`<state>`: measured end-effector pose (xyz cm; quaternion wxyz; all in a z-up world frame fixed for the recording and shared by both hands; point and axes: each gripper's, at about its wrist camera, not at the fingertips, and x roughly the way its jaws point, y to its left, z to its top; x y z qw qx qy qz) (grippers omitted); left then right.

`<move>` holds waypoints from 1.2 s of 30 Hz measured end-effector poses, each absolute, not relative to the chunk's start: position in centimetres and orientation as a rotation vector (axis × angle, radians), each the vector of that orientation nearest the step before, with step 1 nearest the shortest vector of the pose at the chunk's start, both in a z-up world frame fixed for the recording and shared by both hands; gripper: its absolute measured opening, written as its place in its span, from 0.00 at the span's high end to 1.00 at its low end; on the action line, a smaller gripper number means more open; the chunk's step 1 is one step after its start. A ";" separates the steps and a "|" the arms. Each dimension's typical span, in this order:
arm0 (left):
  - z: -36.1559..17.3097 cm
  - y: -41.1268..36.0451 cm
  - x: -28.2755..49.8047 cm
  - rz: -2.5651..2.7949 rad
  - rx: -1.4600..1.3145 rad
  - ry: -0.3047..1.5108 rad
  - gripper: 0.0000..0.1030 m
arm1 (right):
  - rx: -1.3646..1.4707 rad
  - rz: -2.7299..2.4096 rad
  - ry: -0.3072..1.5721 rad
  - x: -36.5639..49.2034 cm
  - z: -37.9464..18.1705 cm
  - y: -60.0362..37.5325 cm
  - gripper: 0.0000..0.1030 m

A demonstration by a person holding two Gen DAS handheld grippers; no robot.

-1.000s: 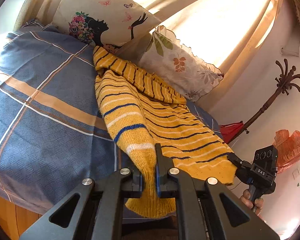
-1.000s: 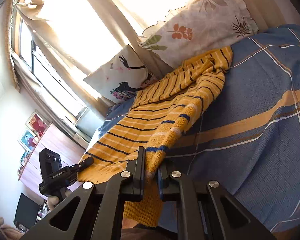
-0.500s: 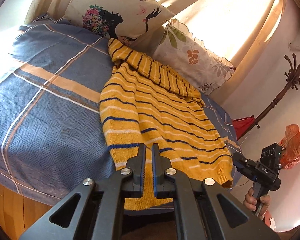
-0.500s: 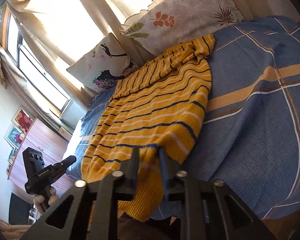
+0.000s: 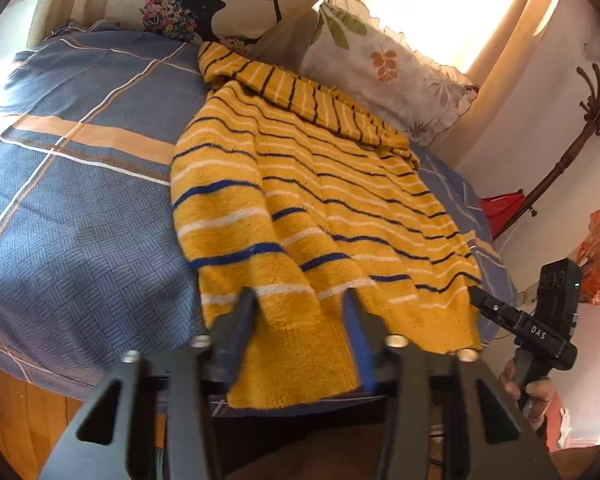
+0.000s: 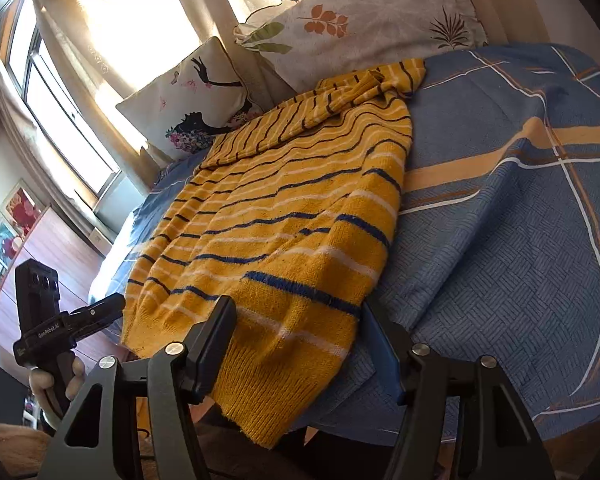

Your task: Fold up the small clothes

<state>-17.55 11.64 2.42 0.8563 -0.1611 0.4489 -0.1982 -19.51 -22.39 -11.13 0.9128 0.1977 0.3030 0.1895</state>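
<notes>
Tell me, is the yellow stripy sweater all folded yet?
Not yet. The sweater lies spread on the bed, a sleeve laid across its top. The left gripper and right gripper have just been opening, the hem loose between their jaws. Folding the body is left.

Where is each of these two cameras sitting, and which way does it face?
Left wrist: rides the left gripper, looking along its fingers over the yellow striped sweater toward the pillows; the right hand shows at right.
Right wrist: rides the right gripper, facing the same sweater from its other side; the left hand shows at left.
Shared: sweater, bed, both pillows; both pairs of fingers have just been opening, the hem between them.
</notes>
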 end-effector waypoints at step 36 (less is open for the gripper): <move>6.8 10.4 6.9 -0.567 -0.206 0.887 0.48 | 0.188 0.577 0.798 5.0 -2.2 -20.0 0.23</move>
